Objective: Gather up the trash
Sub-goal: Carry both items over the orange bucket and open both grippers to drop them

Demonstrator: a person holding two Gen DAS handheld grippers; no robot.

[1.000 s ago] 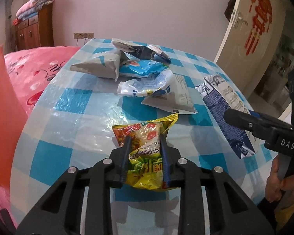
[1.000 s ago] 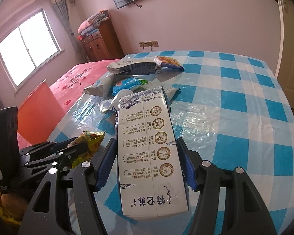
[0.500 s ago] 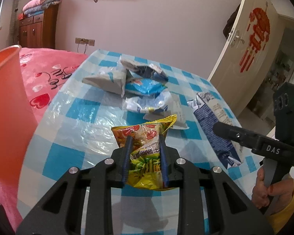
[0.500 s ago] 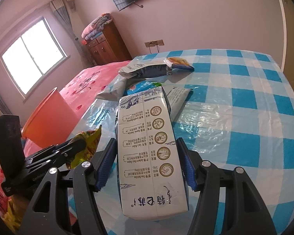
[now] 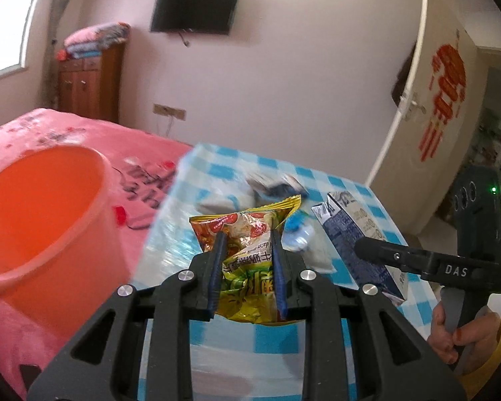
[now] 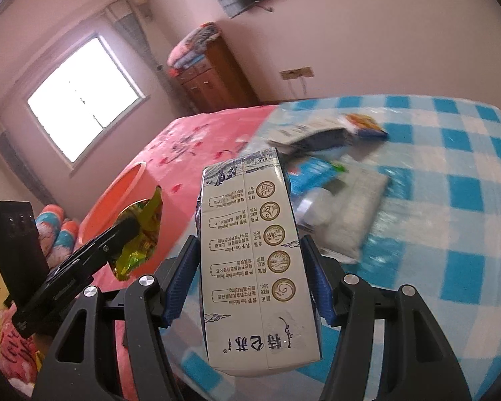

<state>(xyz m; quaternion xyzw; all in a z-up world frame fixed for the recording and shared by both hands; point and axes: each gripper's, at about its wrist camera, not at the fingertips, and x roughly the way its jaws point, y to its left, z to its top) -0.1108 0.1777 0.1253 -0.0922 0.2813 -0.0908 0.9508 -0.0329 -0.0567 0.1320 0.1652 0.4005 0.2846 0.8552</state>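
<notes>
My left gripper (image 5: pixel 247 235) is shut on a yellow snack bag (image 5: pixel 247 250), which hangs lifted above the blue-checked table (image 5: pixel 217 341); from the right wrist view the same snack bag (image 6: pixel 140 234) shows at the left. My right gripper (image 6: pixel 250 250) is shut on a white milk carton (image 6: pixel 254 260), held off the table. In the left wrist view that milk carton (image 5: pixel 350 230) sits at the right, with a hand (image 5: pixel 451 337) on the handle. An orange bucket (image 5: pixel 46 220) stands to the left of the table, beside the bed.
Several more wrappers and bags (image 6: pixel 334 180) lie in a heap on the far part of the table (image 6: pixel 451 200). A pink bed (image 6: pixel 200 143) runs along the table's left side. A wooden cabinet (image 5: pixel 90 83) stands by the far wall, and a door (image 5: pixel 427 100) at right.
Both grippers have risen from the table with their loads, the snack bag and the carton, and swung left. The orange bucket now fills much more of the left wrist view.
</notes>
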